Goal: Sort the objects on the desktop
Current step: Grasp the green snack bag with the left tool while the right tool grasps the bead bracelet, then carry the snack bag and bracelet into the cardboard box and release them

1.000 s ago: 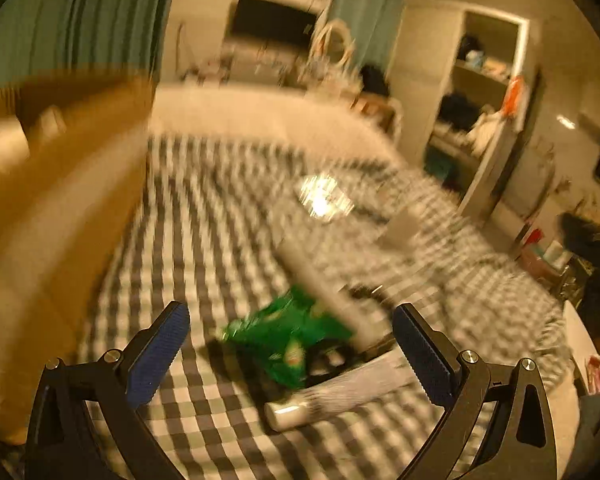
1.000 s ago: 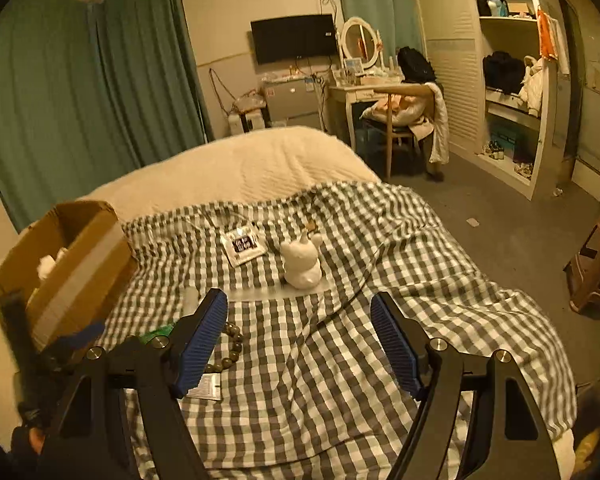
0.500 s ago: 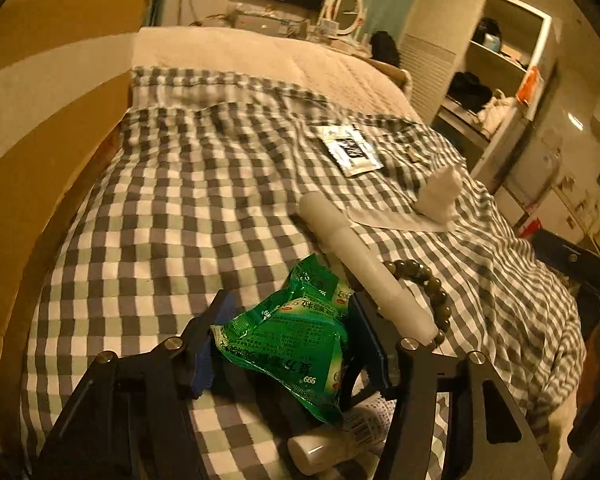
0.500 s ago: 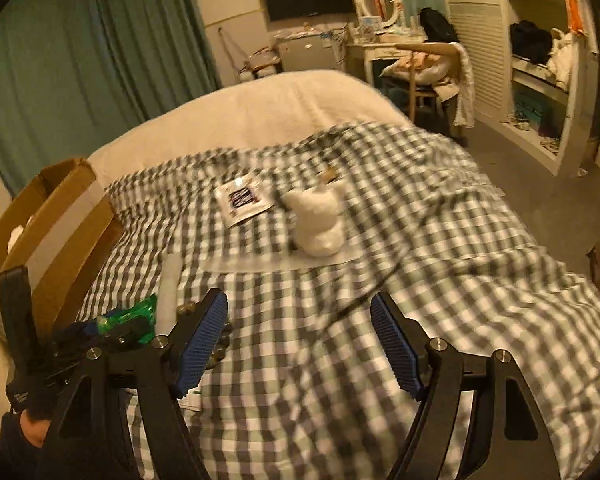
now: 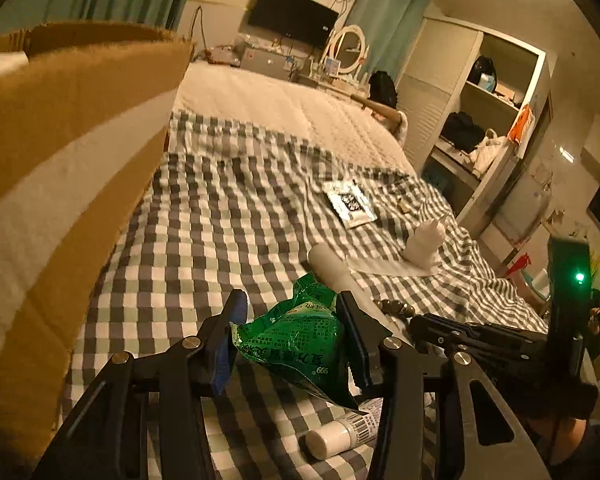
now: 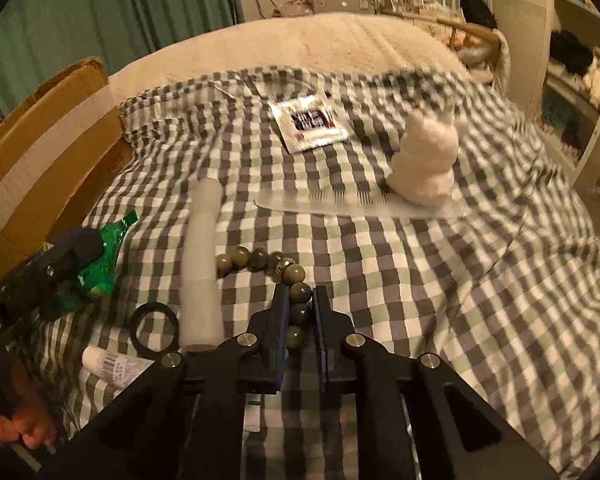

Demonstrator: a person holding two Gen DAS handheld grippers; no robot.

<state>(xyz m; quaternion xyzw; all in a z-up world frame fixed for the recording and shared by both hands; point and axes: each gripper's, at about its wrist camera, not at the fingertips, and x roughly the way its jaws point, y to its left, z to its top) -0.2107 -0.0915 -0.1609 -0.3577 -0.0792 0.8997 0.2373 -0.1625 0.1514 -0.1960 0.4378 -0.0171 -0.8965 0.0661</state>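
While both grippers grip, sorting proceeds on a checked bedspread.
Left gripper (image 5: 290,340) jaws pinch a green packet (image 5: 296,340) near the bedspread's left edge, beside a cardboard box (image 5: 60,184); it looks light, crinkly, best held mid-body. Right gripper (image 6: 300,320) jaws squeeze a bead bracelet (image 6: 288,276), probably slippery.

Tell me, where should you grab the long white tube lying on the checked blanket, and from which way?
Probably grip the long white tube around its middle, coming straight down from above with the gripper fingers across its narrow width. It lies flat and is round, so squeezing lengthwise would slip. The bead bracelet lies close on one side and the green packet on the other, so keep the fingers narrow.
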